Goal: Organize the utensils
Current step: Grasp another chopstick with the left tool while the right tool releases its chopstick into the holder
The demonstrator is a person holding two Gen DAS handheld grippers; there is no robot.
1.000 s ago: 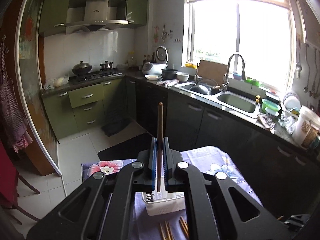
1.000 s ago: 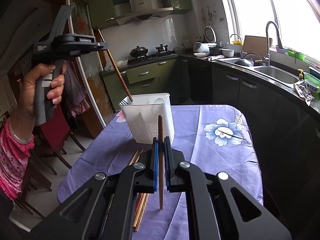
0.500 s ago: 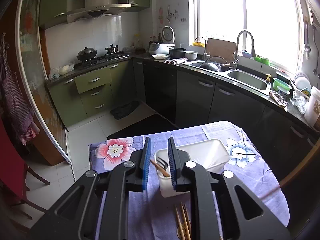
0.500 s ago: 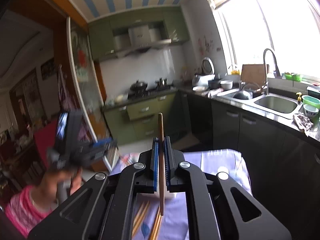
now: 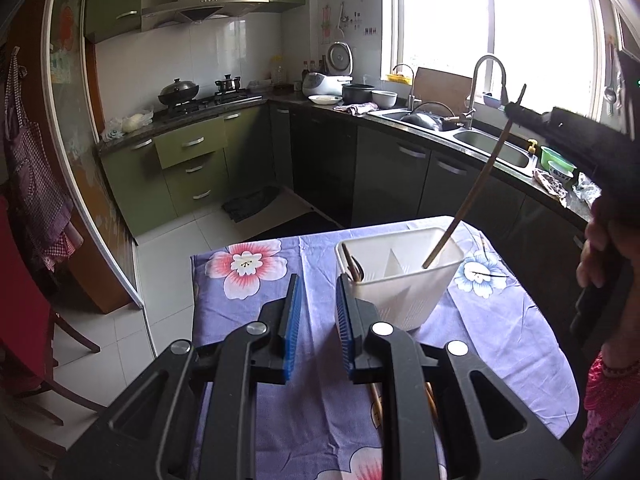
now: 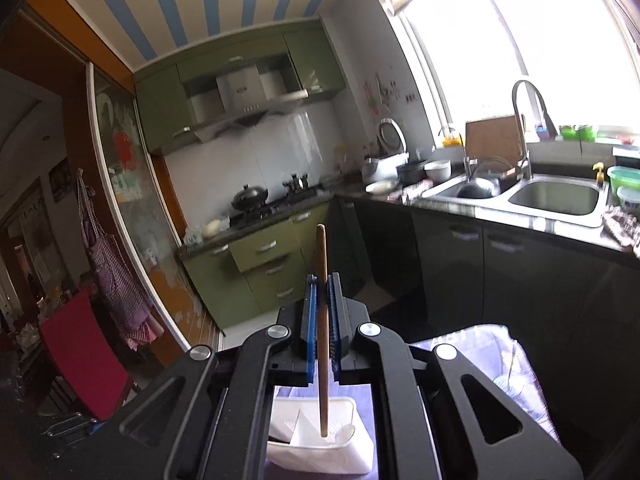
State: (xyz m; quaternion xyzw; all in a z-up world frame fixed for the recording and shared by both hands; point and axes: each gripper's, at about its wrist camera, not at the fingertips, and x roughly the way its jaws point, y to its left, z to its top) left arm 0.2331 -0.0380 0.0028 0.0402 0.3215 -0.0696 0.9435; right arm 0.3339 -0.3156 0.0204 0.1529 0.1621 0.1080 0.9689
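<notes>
While clenched on a wooden chopstick [image 6: 322, 320], right gripper [image 6: 321, 312] poised above the white utensil holder [image 5: 404, 280], stick's lower tip already inside the right compartment; left gripper [image 5: 316, 312] released, holding nothing, just beside the holder's left wall. Best lowered straight, kept clear of the diagonal divider, let go only once the tip is deep. Left compartment holds dark utensils; more chopsticks [image 5: 376, 404] flat on the floral tablecloth [image 5: 248, 292] beneath the left gripper.
</notes>
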